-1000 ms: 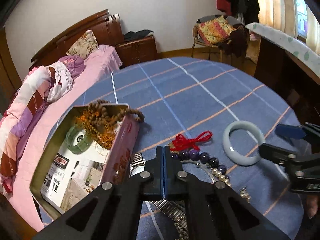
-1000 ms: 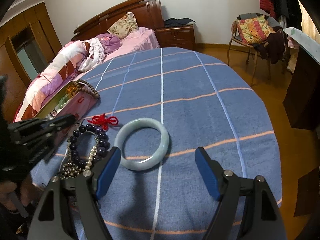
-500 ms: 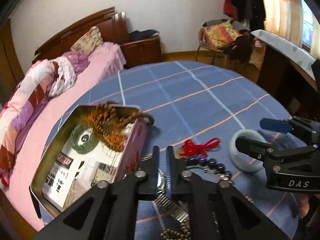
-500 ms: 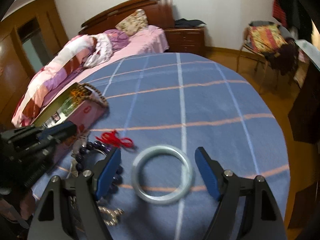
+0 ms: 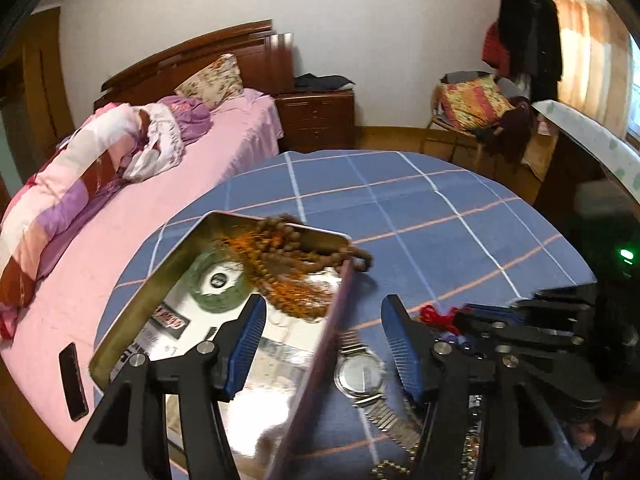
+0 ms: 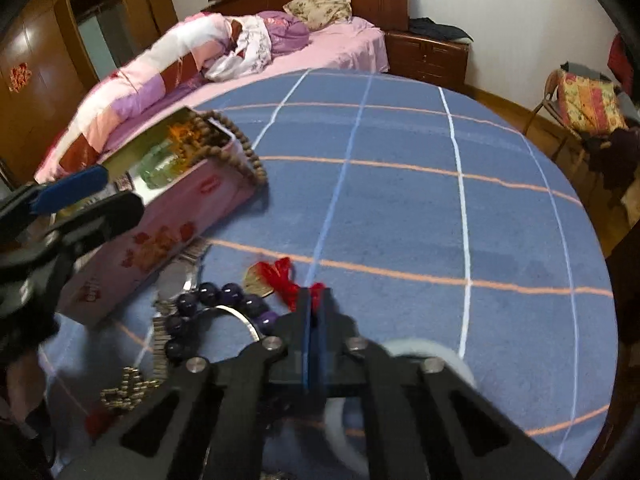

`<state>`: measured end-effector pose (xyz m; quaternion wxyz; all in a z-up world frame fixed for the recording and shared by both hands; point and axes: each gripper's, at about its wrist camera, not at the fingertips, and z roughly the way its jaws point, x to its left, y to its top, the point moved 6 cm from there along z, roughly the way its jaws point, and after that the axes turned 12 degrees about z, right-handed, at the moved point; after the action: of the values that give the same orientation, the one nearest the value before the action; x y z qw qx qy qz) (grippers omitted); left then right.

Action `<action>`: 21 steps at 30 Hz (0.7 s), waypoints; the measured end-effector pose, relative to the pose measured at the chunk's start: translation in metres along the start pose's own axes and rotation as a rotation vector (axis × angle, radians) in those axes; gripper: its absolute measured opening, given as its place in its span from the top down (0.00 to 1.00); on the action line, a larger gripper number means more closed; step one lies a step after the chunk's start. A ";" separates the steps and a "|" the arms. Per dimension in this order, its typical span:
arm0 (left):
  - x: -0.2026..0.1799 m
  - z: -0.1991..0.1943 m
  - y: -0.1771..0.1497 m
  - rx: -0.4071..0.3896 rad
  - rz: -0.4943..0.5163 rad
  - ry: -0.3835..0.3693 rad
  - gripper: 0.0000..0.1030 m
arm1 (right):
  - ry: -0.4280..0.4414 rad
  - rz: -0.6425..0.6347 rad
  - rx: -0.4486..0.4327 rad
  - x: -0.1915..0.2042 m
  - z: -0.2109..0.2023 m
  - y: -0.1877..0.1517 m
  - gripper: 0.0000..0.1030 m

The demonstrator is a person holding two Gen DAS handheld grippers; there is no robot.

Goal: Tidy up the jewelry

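A pink tin box (image 5: 324, 356) (image 6: 160, 232) stands open on the blue table, holding a green jade ring (image 5: 218, 284) and brown wooden beads (image 5: 296, 256) that hang over its rim. My left gripper (image 5: 324, 350) is open, its jaws straddling the box's right wall. A silver watch (image 5: 362, 372) lies beside the box. My right gripper (image 6: 314, 300) is shut on the white jade bangle (image 6: 436, 356), whose ring passes under its fingers. A red cord charm (image 6: 280, 274), purple beads (image 6: 224, 300) and a metal chain (image 6: 124, 392) lie by it.
The round table (image 6: 400, 200) has a blue checked cloth. A bed with pink bedding (image 5: 120, 184) stands close to the left. A black phone (image 5: 74, 380) lies on the bed edge. A chair with cushions (image 5: 476, 104) stands at the back right.
My left gripper has opened and moved left over the box wall. My right gripper has closed on the white bangle and moved toward the red cord.
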<state>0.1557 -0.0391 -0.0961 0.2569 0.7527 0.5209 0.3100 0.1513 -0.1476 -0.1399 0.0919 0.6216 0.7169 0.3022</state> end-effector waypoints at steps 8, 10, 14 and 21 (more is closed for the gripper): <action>-0.020 -0.005 0.001 -0.011 0.064 -0.018 0.41 | 0.001 0.137 -0.162 -0.034 -0.050 0.006 0.97; -0.030 -0.003 0.000 -0.004 0.089 -0.035 0.41 | 0.000 0.156 -0.195 -0.040 -0.064 0.011 0.97; -0.052 0.007 -0.004 0.028 0.159 -0.048 0.41 | 0.004 0.175 -0.237 -0.045 -0.082 0.016 0.97; -0.067 0.035 -0.018 0.143 0.171 -0.104 0.76 | 0.034 0.185 -0.243 -0.038 -0.079 0.013 0.97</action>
<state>0.1522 -0.0983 -0.1460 0.2019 0.8260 0.4614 0.2533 0.1300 -0.2079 -0.0785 0.1259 0.6642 0.6160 0.4043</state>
